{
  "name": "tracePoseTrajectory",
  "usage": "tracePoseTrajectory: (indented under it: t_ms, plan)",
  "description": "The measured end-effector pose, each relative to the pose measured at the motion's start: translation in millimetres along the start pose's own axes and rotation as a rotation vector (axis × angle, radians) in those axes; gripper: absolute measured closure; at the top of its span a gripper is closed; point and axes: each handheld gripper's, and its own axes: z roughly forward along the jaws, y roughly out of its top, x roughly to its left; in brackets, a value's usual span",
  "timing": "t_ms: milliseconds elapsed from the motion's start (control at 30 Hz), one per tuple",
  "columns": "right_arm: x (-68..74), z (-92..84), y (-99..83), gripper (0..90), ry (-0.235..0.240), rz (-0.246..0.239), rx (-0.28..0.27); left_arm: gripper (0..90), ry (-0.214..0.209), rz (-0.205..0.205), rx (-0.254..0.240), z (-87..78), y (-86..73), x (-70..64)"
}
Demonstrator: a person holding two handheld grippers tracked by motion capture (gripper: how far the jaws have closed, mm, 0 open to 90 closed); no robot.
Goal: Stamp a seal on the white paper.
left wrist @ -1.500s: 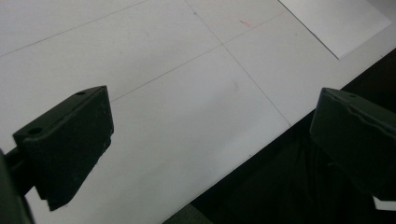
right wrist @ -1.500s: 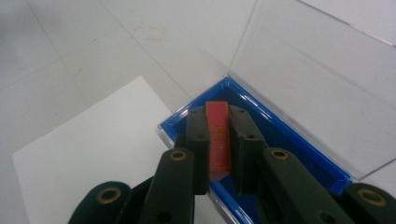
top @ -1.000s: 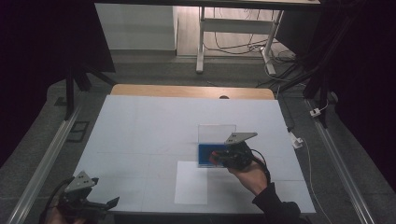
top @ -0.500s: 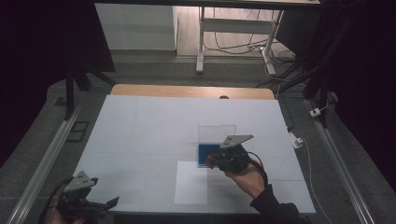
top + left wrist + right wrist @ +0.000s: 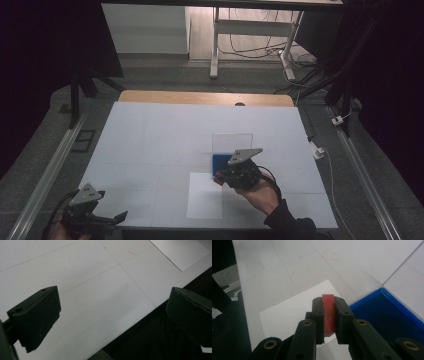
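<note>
I see right gripper [image 5: 329, 315] clamping red block [image 5: 328, 312], drifted slightly off blue tray [image 5: 387, 315], probably toward white sheet [image 5: 287, 315]; left gripper [image 5: 110, 322] gapes, idle.

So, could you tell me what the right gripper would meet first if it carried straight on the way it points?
Probably the white sheet on the table: the right gripper, shut on a red piece, points down at it, left of the blue tray. Depth is unclear.

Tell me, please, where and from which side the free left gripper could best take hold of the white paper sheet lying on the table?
At its near edge, from the person's side, I would judge. The white paper sheet lies flat on the table, so only an edge offers purchase, and the open left gripper sits nearest that one.
</note>
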Motion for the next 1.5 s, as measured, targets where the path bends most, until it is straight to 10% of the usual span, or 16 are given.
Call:
tracePoseTrajectory:
  t_ms: [1500]
  plan:
    - [24.2, 58.1, -5.7, 80.1, 0.033, -0.118, 0.118, 0.0, 0.001, 0.000, 0.002, 0.6, 0.5, -0.1]
